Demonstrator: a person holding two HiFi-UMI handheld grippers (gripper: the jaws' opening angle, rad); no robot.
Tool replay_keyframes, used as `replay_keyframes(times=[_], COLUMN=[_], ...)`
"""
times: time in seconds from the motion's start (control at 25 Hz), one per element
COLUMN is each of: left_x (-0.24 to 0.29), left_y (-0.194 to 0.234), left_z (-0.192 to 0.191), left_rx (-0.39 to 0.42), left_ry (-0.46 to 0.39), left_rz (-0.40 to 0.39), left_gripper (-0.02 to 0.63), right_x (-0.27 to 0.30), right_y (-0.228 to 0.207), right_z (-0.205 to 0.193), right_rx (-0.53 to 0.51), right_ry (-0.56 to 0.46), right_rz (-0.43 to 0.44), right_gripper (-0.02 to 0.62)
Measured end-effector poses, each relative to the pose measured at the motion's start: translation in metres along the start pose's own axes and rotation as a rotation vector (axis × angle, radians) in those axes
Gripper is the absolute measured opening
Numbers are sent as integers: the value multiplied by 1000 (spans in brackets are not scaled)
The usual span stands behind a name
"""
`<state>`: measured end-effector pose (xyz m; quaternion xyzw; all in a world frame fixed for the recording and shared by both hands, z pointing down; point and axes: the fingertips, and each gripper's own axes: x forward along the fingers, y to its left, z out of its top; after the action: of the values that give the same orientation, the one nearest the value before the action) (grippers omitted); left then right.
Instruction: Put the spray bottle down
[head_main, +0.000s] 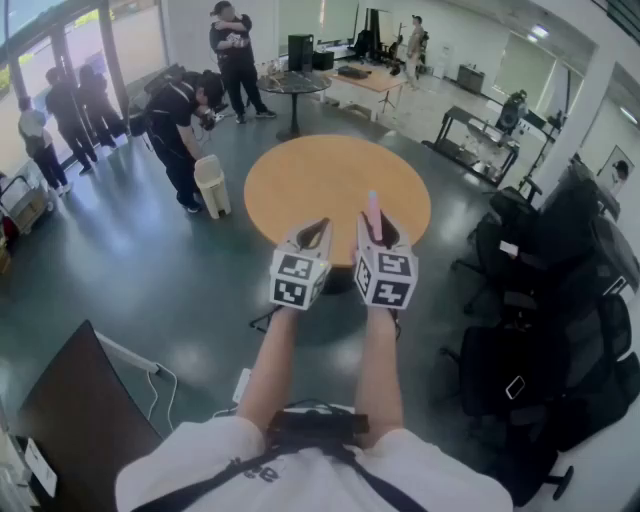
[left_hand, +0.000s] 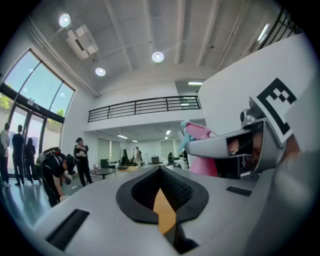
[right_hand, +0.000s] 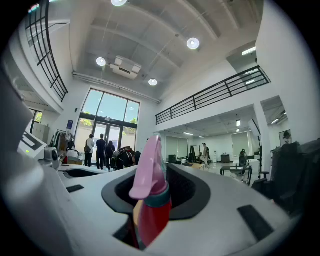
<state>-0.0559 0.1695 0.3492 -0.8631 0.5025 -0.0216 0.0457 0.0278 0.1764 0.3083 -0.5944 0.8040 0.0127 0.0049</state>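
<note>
The spray bottle (head_main: 373, 210) has a pink trigger head and a red body (right_hand: 149, 212). It stands upright between the jaws of my right gripper (head_main: 379, 234), which is shut on it. In the right gripper view the pink head (right_hand: 150, 167) rises above the jaws. My left gripper (head_main: 314, 236) is held just left of it at the same height, shut with nothing in it; only its orange pad (left_hand: 163, 212) shows. From the left gripper view the bottle's pink head (left_hand: 199, 145) and the right gripper (left_hand: 250, 150) show at the right. Both grippers point level over the near edge of a round wooden table (head_main: 320, 175).
A white bin (head_main: 212, 185) stands left of the table, with a bending person (head_main: 180, 125) beside it and more people further left. Black office chairs (head_main: 560, 300) crowd the right side. A dark round table (head_main: 293, 84) stands beyond. A dark panel (head_main: 80, 410) is at lower left.
</note>
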Motion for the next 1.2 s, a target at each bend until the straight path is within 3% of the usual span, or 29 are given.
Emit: replay_keyframes(times=[0.64, 1.0, 1.2], left_x=[55, 82, 112], left_y=[-126, -133, -111], left_z=[-7, -1, -1], left_rx=[-41, -41, -54], left_ry=[18, 3, -9], left_rz=[-52, -61, -54], left_gripper=[11, 11, 11], right_x=[-55, -46, -12], right_y=[-118, -159, -161], right_z=[-35, -44, -39], right_rx=[41, 83, 92], right_ry=[44, 38, 0], right_rz=[-18, -54, -4], right_gripper=[149, 150, 150])
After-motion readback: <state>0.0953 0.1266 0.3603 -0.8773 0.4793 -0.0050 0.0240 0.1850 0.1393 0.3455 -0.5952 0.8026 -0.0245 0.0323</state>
